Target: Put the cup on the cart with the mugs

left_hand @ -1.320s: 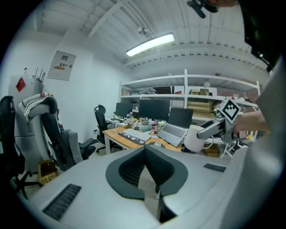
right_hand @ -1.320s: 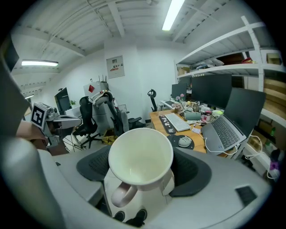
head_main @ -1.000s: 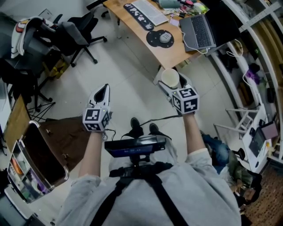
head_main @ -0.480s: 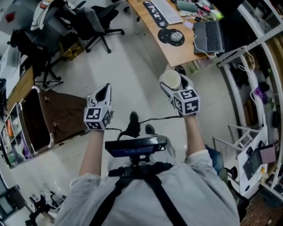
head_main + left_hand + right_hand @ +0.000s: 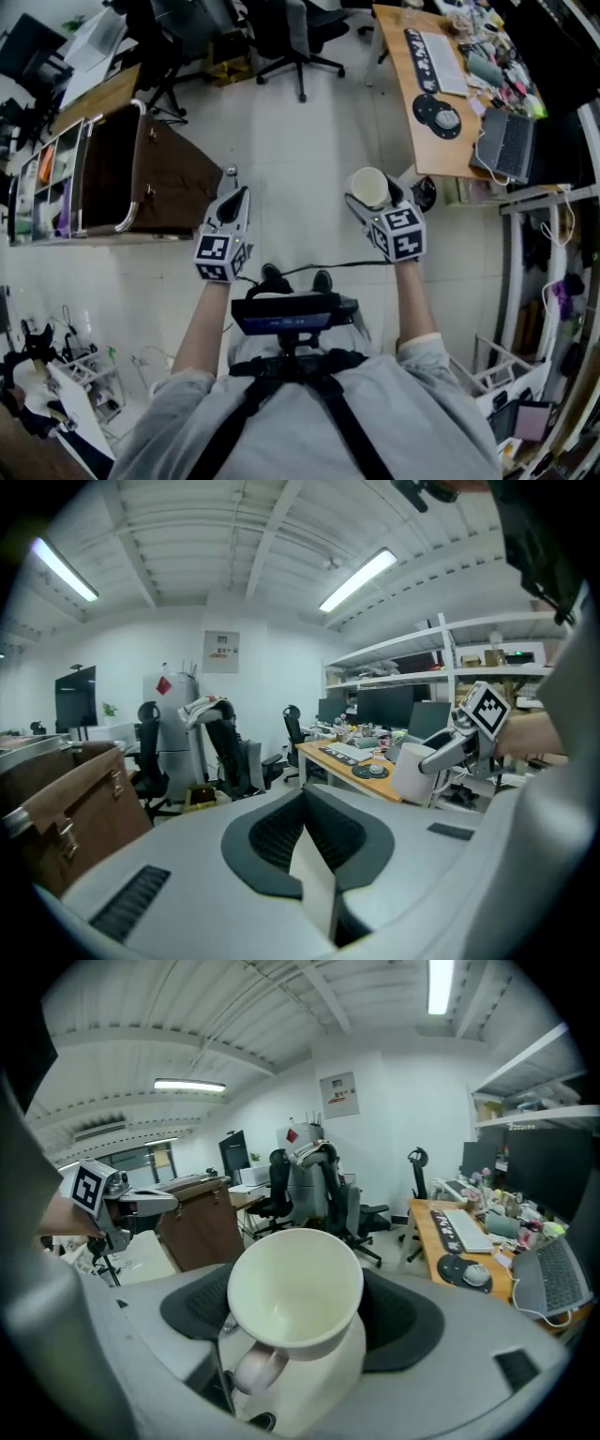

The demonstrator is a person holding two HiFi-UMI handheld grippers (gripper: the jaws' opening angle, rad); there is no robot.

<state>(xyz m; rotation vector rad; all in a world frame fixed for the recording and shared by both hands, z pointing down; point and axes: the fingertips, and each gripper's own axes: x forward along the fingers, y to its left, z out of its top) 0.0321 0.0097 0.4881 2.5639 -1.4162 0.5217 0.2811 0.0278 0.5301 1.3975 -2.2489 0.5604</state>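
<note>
Now right gripper (image 5: 373, 202) jaws clamp the cup (image 5: 295, 1283) — cart (image 5: 178, 178) ahead-left.

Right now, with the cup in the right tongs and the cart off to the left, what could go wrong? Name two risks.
1. The cup hangs over bare floor, gripped only at its sides by the right tongs; a slip could break it.
2. The cart has a raised metal rail, which the cup might strike on the way in. No mugs show there from here.
</note>
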